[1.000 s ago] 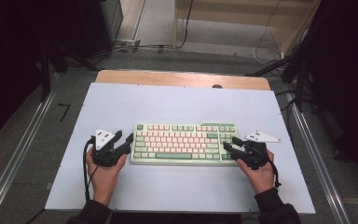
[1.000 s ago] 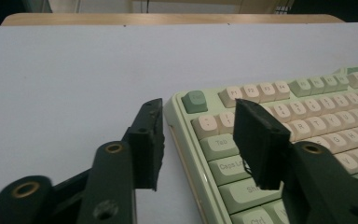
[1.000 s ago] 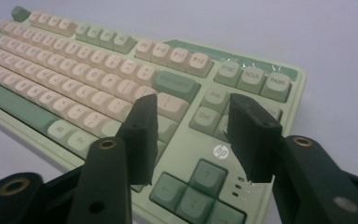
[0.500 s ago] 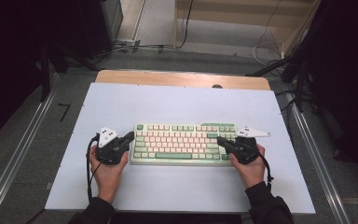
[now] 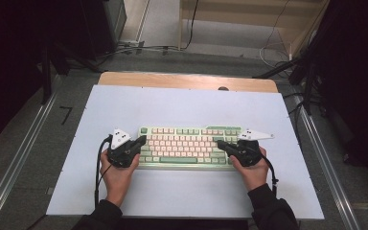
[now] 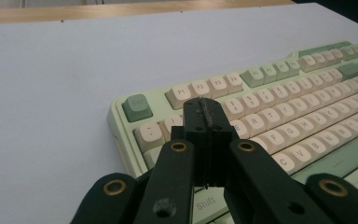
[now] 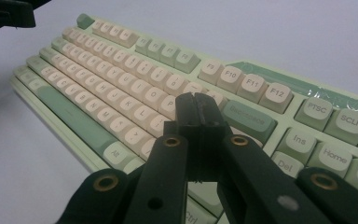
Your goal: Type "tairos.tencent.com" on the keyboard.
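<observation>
Keyboard flanked by two claws

A green-and-cream keyboard [image 5: 190, 147] is set on the white worktop [image 5: 182, 108]; left claw [image 6: 205, 114] and right claw [image 7: 198, 109] are pressed together over its ends.

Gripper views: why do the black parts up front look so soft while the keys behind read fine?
Left gripper view: the left hand-held gripper sits close to the lens, soft, while keyboard legends read. Right gripper view: the right hand-held gripper is likewise soft; far keys blur. High view: even light.

The keyboard [image 5: 189, 147] under both black claws is pale green with cream keys and darker green ones. Around them spreads a plain white table [image 5: 187, 108], wood-edged beyond.
</observation>
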`<state>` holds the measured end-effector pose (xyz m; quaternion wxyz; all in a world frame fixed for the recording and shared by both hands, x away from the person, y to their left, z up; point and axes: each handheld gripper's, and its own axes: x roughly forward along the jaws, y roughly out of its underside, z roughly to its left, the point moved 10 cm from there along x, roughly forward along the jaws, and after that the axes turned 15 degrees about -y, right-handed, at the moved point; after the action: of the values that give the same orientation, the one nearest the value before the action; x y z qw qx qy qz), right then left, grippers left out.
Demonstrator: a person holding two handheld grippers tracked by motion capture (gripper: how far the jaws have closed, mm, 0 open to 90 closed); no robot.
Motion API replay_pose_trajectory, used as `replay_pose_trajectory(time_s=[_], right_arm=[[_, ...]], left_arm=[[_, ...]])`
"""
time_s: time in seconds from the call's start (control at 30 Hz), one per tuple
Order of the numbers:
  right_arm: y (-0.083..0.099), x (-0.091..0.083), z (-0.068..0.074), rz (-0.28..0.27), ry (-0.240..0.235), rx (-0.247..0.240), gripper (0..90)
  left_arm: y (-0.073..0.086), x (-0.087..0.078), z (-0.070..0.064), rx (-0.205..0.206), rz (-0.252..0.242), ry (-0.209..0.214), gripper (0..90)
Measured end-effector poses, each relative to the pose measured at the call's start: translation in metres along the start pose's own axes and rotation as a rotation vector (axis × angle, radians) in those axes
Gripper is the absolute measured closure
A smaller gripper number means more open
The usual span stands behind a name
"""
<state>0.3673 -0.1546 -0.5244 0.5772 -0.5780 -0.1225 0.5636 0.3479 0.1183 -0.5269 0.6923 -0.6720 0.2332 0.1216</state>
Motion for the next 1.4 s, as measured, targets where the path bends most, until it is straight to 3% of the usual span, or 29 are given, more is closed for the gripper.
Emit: replay_pose_trajectory(time_s=[0.17,0.27,0.5,0.97,1.2,1.4], right_arm=[[0.001,0.003,-0.003,0.003,0.014,-0.005,88.4],[0.001,0.005,-0.001,0.003,-0.008,0.011,88.5],[0.002,0.006,-0.002,0.007,-0.010,0.024,88.4],[0.001,0.010,0.002,0.021,-0.020,0.009,88.5],[0.002,0.016,0.000,0.035,-0.012,0.017,88.4],[0.002,0.021,0.001,0.047,-0.015,0.011,88.4]], left_arm=[[0.000,0.003,-0.002,0.004,0.009,0.009,90.0],[0.000,0.004,-0.003,0.006,0.014,0.015,90.0],[0.001,0.008,-0.010,0.006,0.030,0.051,90.0],[0.000,0.016,-0.026,0.061,0.041,0.092,90.0],[-0.001,0.020,-0.032,0.068,0.057,0.121,90.0],[-0.001,0.026,-0.045,0.076,0.068,0.144,90.0]])
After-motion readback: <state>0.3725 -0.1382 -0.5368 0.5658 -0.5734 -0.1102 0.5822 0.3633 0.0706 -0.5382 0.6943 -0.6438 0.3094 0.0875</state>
